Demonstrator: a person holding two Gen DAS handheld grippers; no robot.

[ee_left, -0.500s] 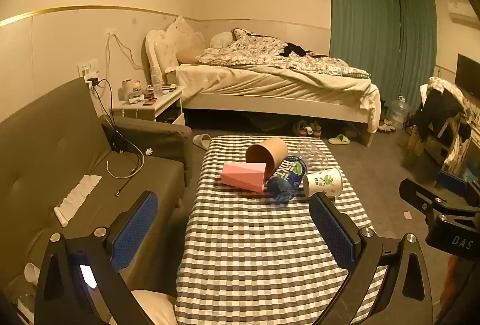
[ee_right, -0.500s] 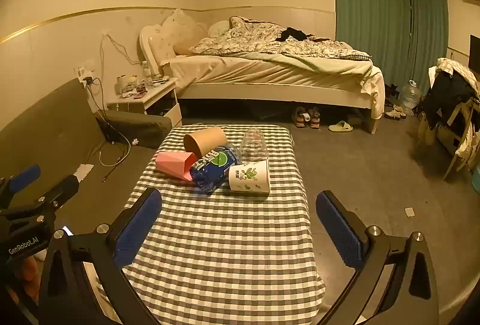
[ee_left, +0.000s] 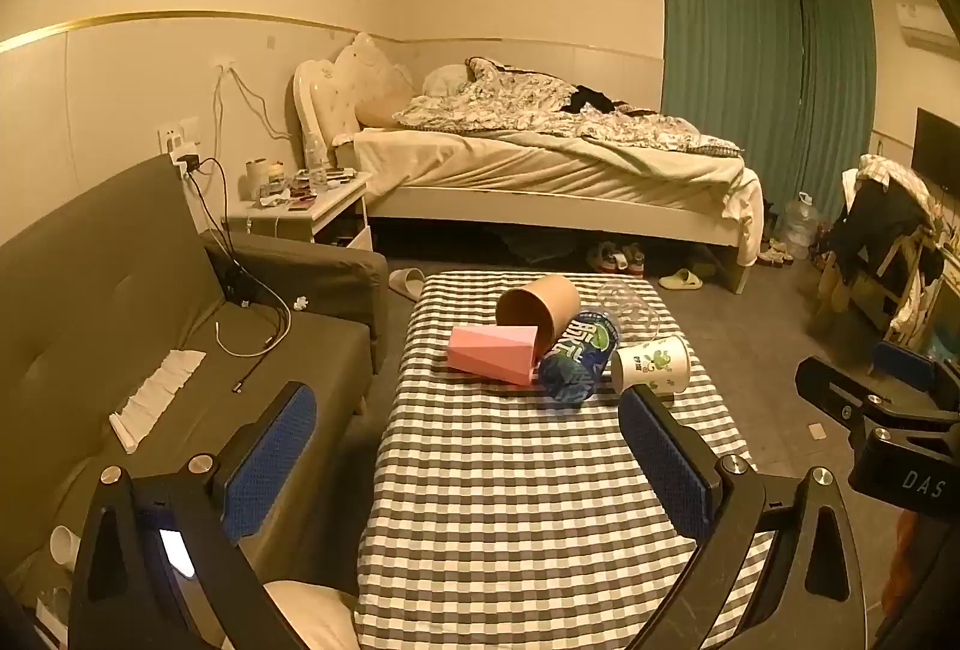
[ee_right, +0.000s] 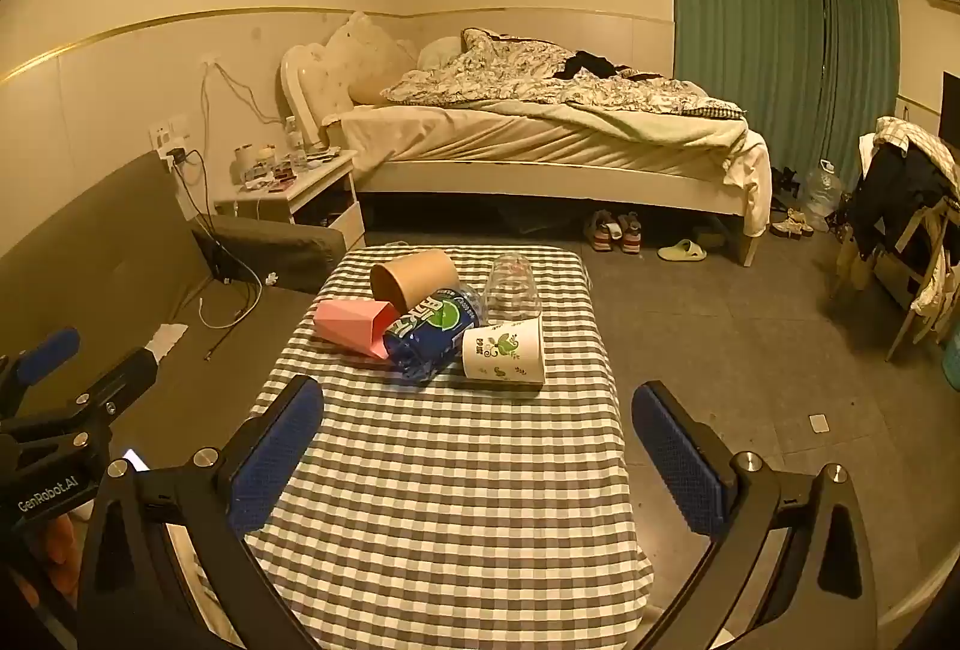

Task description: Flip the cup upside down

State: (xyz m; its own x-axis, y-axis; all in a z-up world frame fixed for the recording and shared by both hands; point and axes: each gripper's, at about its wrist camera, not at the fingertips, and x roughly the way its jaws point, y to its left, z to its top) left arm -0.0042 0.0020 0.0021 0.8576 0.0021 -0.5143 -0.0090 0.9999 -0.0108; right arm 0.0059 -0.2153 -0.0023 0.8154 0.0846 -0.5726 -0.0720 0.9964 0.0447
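Note:
Several cups lie on their sides at the far end of a checkered table (ee_left: 510, 500): a brown paper cup (ee_left: 537, 305), a pink faceted cup (ee_left: 492, 353), a blue printed cup (ee_left: 579, 356), a white cup with green print (ee_left: 651, 365) and a clear plastic cup (ee_left: 630, 305). In the right wrist view they are the brown cup (ee_right: 414, 275), pink cup (ee_right: 354, 323), blue cup (ee_right: 432, 329), white cup (ee_right: 504, 350) and clear cup (ee_right: 513, 284). My left gripper (ee_left: 468, 449) is open and empty, short of the cups. My right gripper (ee_right: 477, 446) is open and empty, near the white cup.
A grey sofa (ee_left: 150, 326) with cables stands left of the table (ee_right: 444, 500). A bed (ee_left: 540, 170) and a nightstand (ee_left: 306, 212) stand behind. A chair with clothes (ee_left: 882, 230) is at the right. Shoes lie on the floor by the bed.
Both grippers have stayed open and almost still; the views shifted only slightly. The cups have not moved.

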